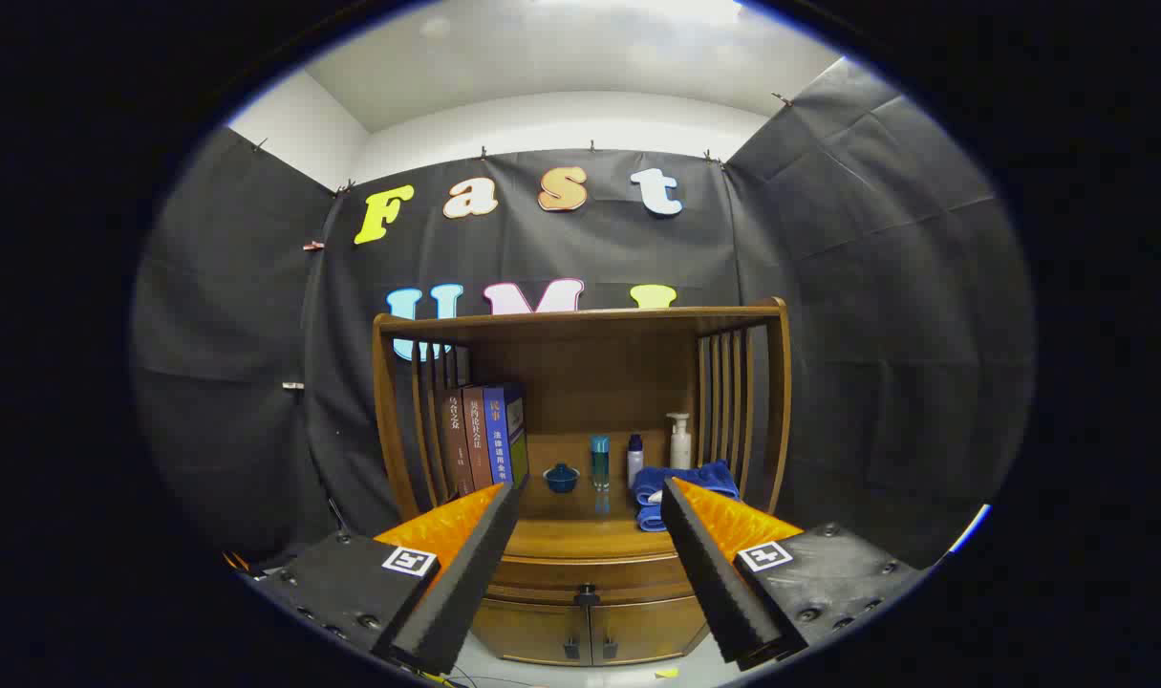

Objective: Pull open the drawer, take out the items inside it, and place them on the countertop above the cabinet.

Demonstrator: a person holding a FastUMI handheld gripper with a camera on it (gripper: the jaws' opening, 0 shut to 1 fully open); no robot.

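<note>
Drawer [588,576] of curved brown wood, set in the small wooden cabinet [580,626] just under the countertop [580,540], is seen fully closed, with its dark knob [588,597] centred on the front. Below it two small cabinet doors [590,633] are also shut. Nothing of the drawer's contents can be told while it is closed.

The gripper [590,497] is held wide, with nothing between its fingers [465,573]. The cabinet is framed in the gap, well beyond the fingertips, and the knob lies at about 6 o'clock from the midpoint between them. This squared-up, open stance is judged to be an approach: the jaws are spread so that the knob can be taken between them once the gripper is lowered and brought forward.

On the countertop, under the slatted wooden hutch [580,320], several things are already stored. A row of upright books [480,435] stands at 9 o'clock, leaned against the left slats for support. A small blue lidded bowl [561,478], a teal tumbler [600,462] and a small white bottle with a dark cap [634,459] are lined up mid-shelf. A white pump bottle [679,441] and a folded blue towel [685,481] lie at 3 o'clock. The front strip of the countertop is left bare, and it is judged the likeliest place for the drawer's items.
</note>
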